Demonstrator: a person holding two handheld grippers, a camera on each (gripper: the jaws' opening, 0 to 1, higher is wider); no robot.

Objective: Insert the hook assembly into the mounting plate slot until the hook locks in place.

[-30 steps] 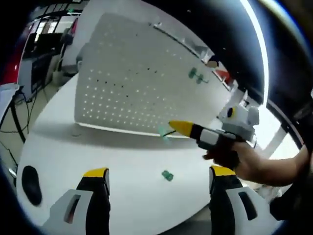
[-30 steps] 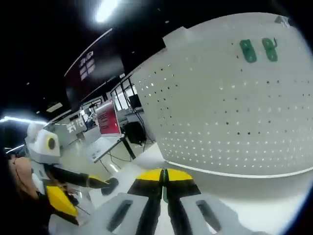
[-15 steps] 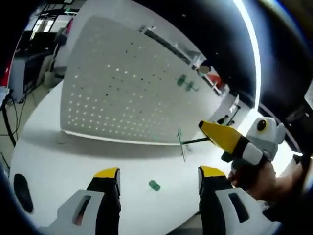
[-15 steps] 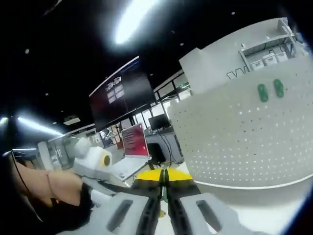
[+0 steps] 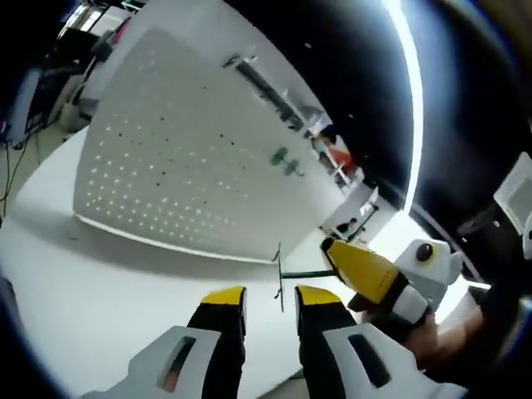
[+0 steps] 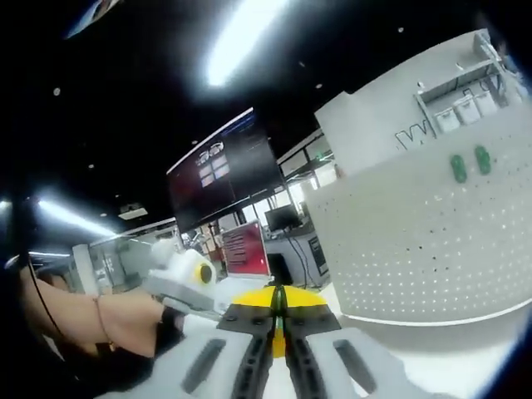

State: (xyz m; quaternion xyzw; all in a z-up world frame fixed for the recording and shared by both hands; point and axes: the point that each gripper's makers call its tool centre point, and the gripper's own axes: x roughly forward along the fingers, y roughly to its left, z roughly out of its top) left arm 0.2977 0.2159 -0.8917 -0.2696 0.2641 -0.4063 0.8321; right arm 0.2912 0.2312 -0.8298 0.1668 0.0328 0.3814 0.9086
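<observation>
My right claw (image 5: 332, 252) is clenched on a thin green hook (image 5: 287, 273), held above the white table (image 5: 100, 283) before the pegboard (image 5: 183, 166). My left claw (image 5: 269, 297) grips nothing, its jaws narrowly apart. Two green pieces (image 6: 470, 163) sit on the pegboard.

Looks like a tech lab or demo hall: dark ceiling with strip lights (image 6: 241, 33), a big hanging display screen (image 6: 220, 179), monitors on desks (image 6: 283, 219), and a white pegboard (image 5: 183, 158) on a white surface (image 5: 91, 291).
</observation>
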